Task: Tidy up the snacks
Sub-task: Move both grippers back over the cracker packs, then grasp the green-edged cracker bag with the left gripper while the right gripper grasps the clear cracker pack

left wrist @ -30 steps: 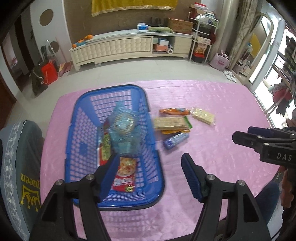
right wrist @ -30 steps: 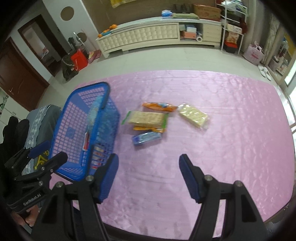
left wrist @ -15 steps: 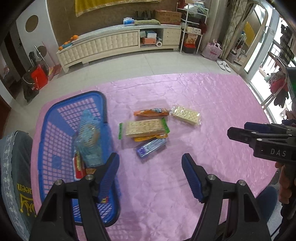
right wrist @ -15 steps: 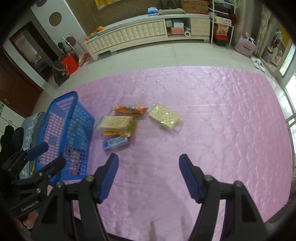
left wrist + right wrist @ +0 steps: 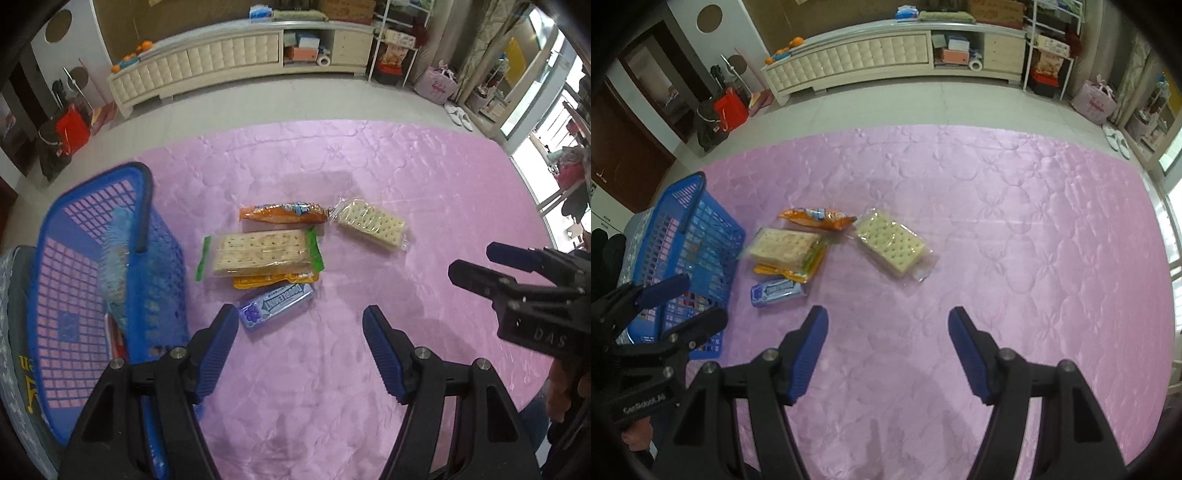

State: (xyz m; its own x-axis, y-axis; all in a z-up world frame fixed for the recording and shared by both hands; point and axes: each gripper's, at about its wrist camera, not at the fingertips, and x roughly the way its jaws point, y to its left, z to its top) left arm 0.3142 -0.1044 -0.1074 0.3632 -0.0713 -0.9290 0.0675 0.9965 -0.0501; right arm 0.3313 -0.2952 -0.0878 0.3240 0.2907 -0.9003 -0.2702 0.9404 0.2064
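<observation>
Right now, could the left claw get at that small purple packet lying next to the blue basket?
Probably yes. The left claw is open and empty, and the small purple packet lies uncovered just ahead of it, beside the blue plastic basket.

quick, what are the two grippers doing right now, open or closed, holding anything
Left gripper: open, holding nothing, above the pink quilted cloth near the purple gum pack.
Right gripper: open, holding nothing, over bare cloth.

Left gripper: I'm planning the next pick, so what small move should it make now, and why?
Probably lower the left gripper onto the purple gum pack. Its jaws are open and empty, and that pack lies nearest its fingertips on the pink cloth, flat and unobstructed, right beside the blue basket.
</observation>
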